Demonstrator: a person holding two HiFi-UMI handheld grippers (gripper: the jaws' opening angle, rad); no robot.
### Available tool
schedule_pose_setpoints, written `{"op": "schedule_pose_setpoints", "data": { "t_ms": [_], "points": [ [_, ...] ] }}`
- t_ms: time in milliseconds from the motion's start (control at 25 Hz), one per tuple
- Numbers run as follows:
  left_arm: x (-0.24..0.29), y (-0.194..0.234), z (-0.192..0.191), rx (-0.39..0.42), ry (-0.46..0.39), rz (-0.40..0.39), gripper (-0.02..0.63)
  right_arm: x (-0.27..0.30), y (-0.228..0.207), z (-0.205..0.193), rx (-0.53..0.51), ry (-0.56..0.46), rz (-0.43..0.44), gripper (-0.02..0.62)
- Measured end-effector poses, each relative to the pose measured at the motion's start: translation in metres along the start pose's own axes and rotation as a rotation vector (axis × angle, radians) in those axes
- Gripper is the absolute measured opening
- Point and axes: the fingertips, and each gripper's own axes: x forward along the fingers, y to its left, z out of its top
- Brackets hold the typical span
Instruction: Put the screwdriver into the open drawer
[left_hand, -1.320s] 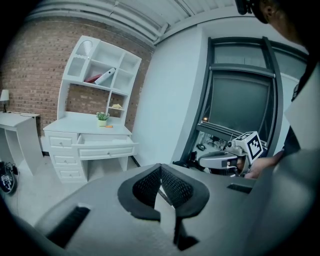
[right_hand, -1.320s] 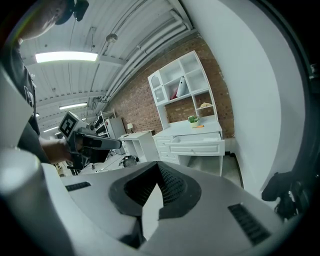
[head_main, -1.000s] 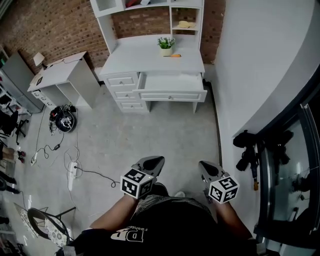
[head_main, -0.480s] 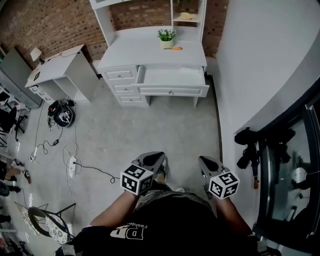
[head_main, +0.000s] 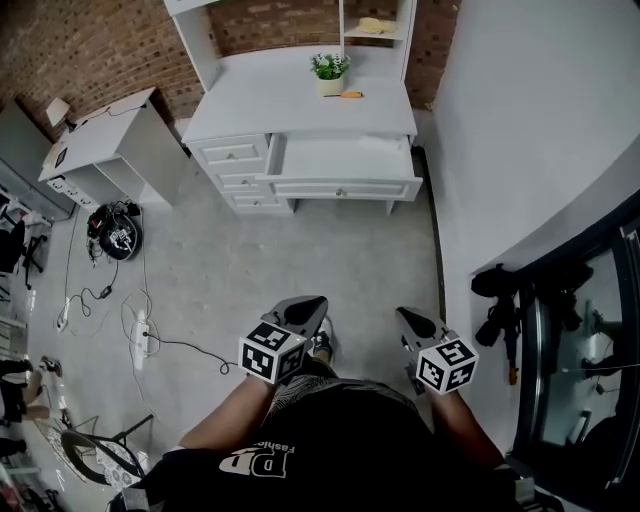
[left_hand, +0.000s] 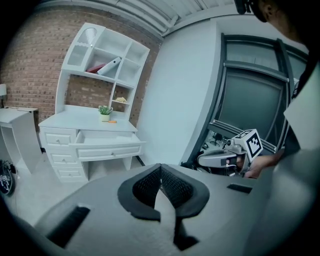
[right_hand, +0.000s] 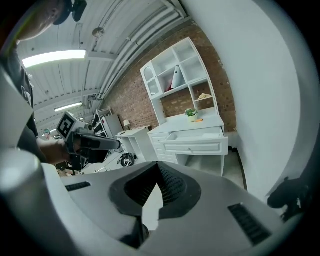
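Since a second ago the desk (head_main: 290, 105) looms nearer. Your left gripper (head_main: 310, 306) and right gripper (head_main: 405, 318) both have their fingers pressed together on nothing. Far ahead, the screwdriver (head_main: 349, 95) lies on that desk, right of the plant (head_main: 329, 70), behind the open drawer (head_main: 345, 187). It is likely light, stiff and prone to rolling: pinch its orange handle crosswise.

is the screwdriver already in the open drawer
No, the small orange-handled screwdriver lies on the white desk top beside the potted green plant, behind the open white drawer.
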Motion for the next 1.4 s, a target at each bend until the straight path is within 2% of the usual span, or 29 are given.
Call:
{"op": "schedule_pose_setpoints", "data": {
  "t_ms": [160, 360, 680, 1200, 1400],
  "points": [
    [0.032, 0.037, 0.03, -0.001, 0.007, -0.002, 0.017, 0.041, -0.031, 0.025, 0.01, 0.027, -0.001, 0.005],
    [0.051, 0.081, 0.053, 0.001, 0.0, 0.003, 0.017, 0.081, -0.049, 0.05, -0.004, 0.038, -0.009, 0.005],
    [0.075, 0.132, 0.083, -0.016, -0.002, -0.024, 0.017, 0.133, -0.062, 0.089, -0.02, 0.057, -0.022, 0.005],
    [0.105, 0.209, 0.126, 0.059, 0.016, -0.069, 0.017, 0.21, -0.079, 0.13, -0.011, 0.044, -0.076, 0.005],
    [0.118, 0.238, 0.135, 0.057, 0.035, -0.067, 0.017, 0.235, -0.085, 0.139, -0.016, 0.058, -0.084, 0.005]
  ]
}}
